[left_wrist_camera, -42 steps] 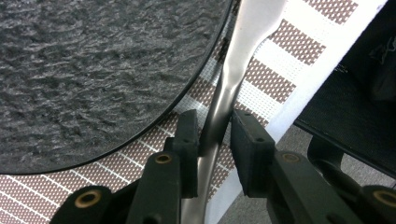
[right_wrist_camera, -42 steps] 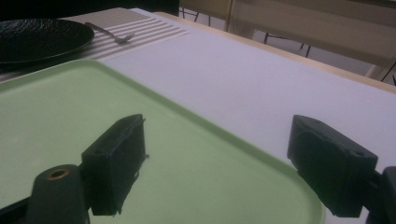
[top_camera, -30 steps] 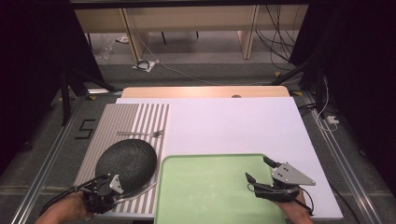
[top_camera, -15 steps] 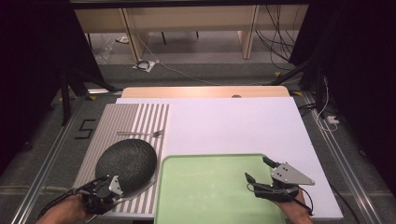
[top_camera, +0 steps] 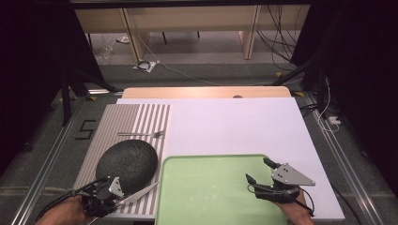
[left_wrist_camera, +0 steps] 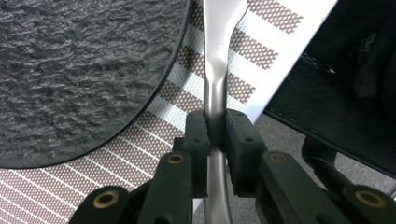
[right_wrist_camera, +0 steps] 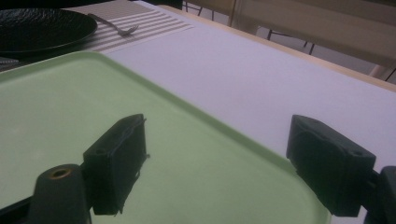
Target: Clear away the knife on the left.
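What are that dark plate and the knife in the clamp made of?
The plate looks like slate or a dark stoneware made to resemble it: matt charcoal, with a rough, rippled surface. The knife, clamped in the left gripper, seems to be stainless steel: smooth grey with a soft satin sheen. The look alone cannot settle either one.

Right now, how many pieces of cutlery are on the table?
2. A fork lies on the striped mat beyond the dark plate. A knife lies beside the plate, its handle clamped in the left gripper.
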`<state>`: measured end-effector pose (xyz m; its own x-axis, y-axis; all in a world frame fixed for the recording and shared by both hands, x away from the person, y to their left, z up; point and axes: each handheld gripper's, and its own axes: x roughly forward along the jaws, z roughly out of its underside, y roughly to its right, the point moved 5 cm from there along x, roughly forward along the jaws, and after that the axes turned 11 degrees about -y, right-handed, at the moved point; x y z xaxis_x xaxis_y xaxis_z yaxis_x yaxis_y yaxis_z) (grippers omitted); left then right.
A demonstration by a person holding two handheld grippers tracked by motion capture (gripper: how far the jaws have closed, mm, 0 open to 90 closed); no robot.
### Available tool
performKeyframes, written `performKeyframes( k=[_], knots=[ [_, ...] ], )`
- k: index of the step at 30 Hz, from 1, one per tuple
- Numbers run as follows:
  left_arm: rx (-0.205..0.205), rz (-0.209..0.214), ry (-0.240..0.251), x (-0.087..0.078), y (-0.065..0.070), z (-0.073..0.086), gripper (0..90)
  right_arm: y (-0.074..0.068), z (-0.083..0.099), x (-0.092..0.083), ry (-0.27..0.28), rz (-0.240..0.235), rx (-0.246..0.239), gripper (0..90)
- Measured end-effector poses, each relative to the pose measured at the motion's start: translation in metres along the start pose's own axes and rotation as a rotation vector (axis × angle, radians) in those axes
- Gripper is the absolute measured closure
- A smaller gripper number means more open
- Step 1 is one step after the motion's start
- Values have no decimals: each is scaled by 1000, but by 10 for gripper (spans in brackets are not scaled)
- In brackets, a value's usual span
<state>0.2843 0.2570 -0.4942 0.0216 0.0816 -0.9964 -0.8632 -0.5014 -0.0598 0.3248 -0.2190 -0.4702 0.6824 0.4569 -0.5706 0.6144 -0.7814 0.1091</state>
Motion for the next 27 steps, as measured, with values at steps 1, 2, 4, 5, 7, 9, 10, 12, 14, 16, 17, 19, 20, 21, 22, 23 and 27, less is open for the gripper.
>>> performKeyframes(
  k=[1,2,4,5,7,9,10,12,14,16,17,19,20,21,22,23,27],
  knots=[
    [-2,-1,1,-1,1,0,793,0,0,0,0,0,-1,209],
    [-6,3,1,-1,1,1,793,0,0,0,-1,0,0,210],
    [-10,-2,8,-3,1,1,793,0,0,0,-1,0,-1,209],
    [-15,0,10,-4,1,1,793,-1,0,0,-1,0,0,209],
    [-18,0,31,-8,3,-2,793,0,0,0,-1,0,0,210],
    [-23,2,41,-10,3,-4,793,0,0,0,-1,0,0,209],
    [-26,8,50,-11,4,-6,793,0,0,0,-1,0,0,209],
    [-40,11,72,-14,5,-10,793,0,0,0,0,0,0,209],
    [-46,12,99,-18,6,-15,793,0,0,0,1,1,0,209],
    [-53,11,118,-21,6,-20,793,0,0,-1,2,1,1,209],
    [-67,12,142,-24,5,-27,793,0,0,-1,1,0,-1,210],
    [-71,19,157,-25,5,-30,793,0,0,-1,2,0,-1,209],
    [-78,25,168,-27,4,-34,793,0,0,-1,2,1,-3,209],
    [-85,27,180,-27,4,-38,793,0,0,-1,2,0,1,209],
    [-87,27,186,-28,4,-41,793,0,0,-1,3,1,2,209],
    [-89,35,192,-29,4,-45,793,0,0,-1,3,1,2,209],
    [-96,56,218,-30,6,-60,793,1,0,-1,6,1,0,210]
  ],
)
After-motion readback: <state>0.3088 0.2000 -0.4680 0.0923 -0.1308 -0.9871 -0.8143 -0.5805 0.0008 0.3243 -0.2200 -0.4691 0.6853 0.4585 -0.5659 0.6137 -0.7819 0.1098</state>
